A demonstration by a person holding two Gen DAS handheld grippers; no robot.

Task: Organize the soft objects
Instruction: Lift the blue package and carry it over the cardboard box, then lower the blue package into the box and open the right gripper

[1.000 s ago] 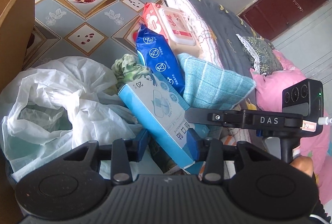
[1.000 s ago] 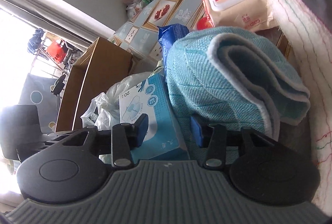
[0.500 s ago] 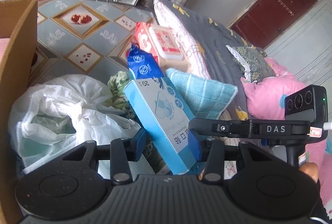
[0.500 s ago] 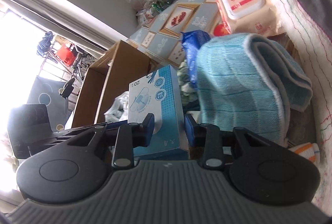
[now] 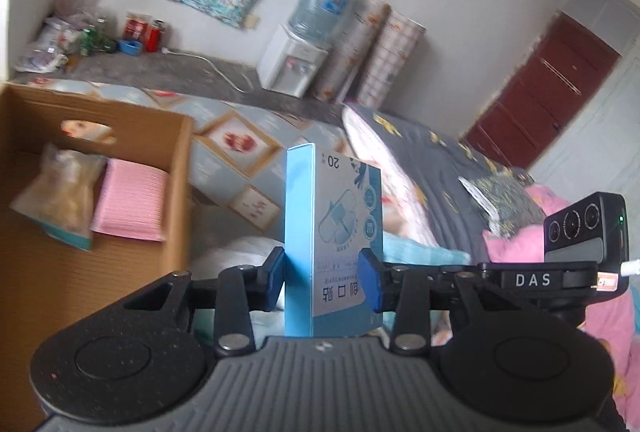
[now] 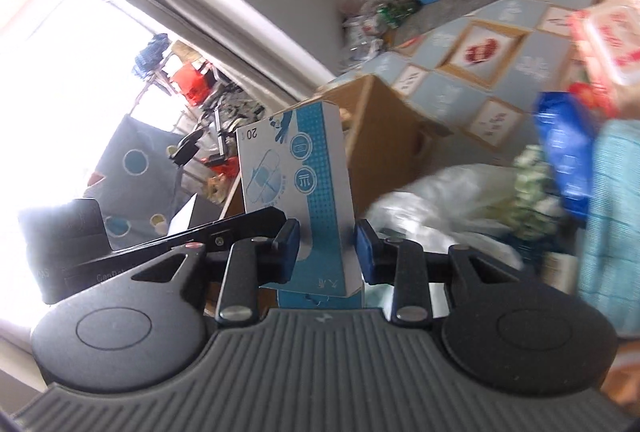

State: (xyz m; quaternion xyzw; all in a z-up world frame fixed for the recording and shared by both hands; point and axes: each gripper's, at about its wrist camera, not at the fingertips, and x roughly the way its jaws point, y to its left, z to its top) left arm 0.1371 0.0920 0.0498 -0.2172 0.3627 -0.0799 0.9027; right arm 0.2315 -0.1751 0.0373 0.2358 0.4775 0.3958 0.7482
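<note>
A light-blue carton of plasters point(image 5: 336, 216) stands upright in the air, held by both grippers. My left gripper point(image 5: 322, 282) has its blue pads on the carton's two sides low down, and its jaws are closing on it. In the right wrist view the same carton point(image 6: 296, 176) sits between the pads of my right gripper point(image 6: 326, 252), which is shut on it. An open cardboard box point(image 5: 176, 160) lies to the left, holding a pink pack point(image 5: 128, 204) and a clear bag point(image 5: 60, 192).
On the patterned mat lie a white plastic bag point(image 6: 440, 200), a green cloth point(image 6: 532, 184), a dark-blue pack point(image 6: 564, 160), a teal towel point(image 6: 612, 212) and a wipes pack point(image 6: 608, 36). A grey quilt point(image 5: 440, 168) lies right; a water dispenser point(image 5: 292, 60) stands behind.
Both grippers closed on the blue carton and lifted it off the pile. Both views have risen and tilted up, and the inside of the cardboard box has come into view.
</note>
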